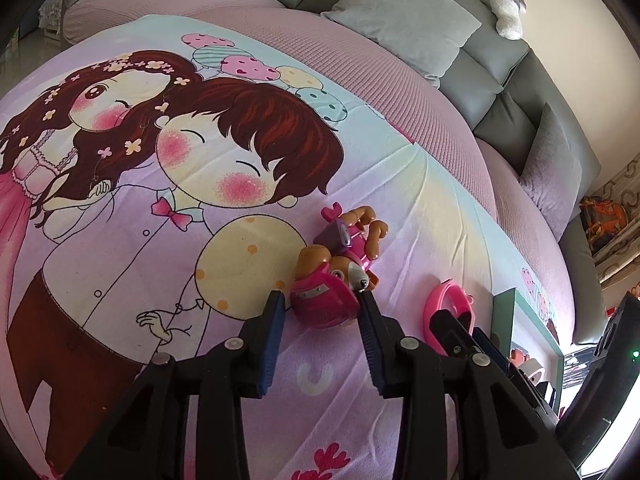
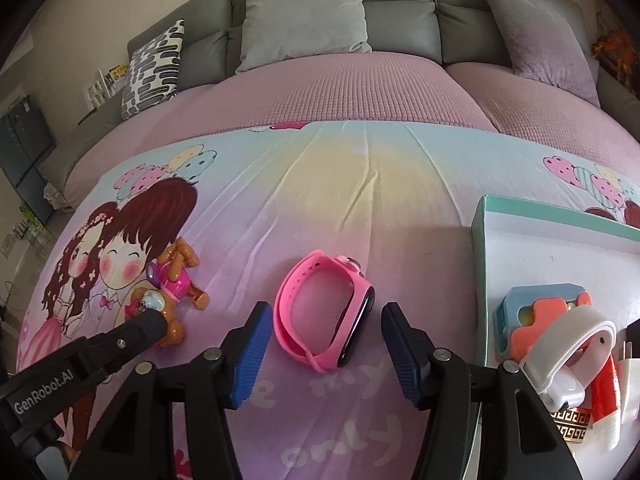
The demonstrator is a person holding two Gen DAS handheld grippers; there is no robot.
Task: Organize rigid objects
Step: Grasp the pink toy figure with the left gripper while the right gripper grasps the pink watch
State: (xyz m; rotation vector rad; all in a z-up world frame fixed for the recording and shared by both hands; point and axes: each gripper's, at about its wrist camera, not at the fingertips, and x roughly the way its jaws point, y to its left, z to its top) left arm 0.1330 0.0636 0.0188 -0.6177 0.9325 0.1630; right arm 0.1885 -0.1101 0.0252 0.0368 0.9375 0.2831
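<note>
text: "GenRobot.AI", white, on left gripper (image 2: 154, 322) arm, left of right claw | "my", "only", pale, on cartoon bedsheet (image 2: 360, 184); beneath right claw's fingers

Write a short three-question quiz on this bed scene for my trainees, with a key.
1. True or false: the pink watch lies inside the box.
2. Which hand-held gripper has the toy dog between its fingers? A) left B) right
3. Fill in: the right hand-held gripper has its fingers on either side of the pink ____.

Key: 1. False; it lies on the bedsheet, left of the box. 2. A, the left hand-held gripper. 3. watch; the fingers are not touching it.
</note>
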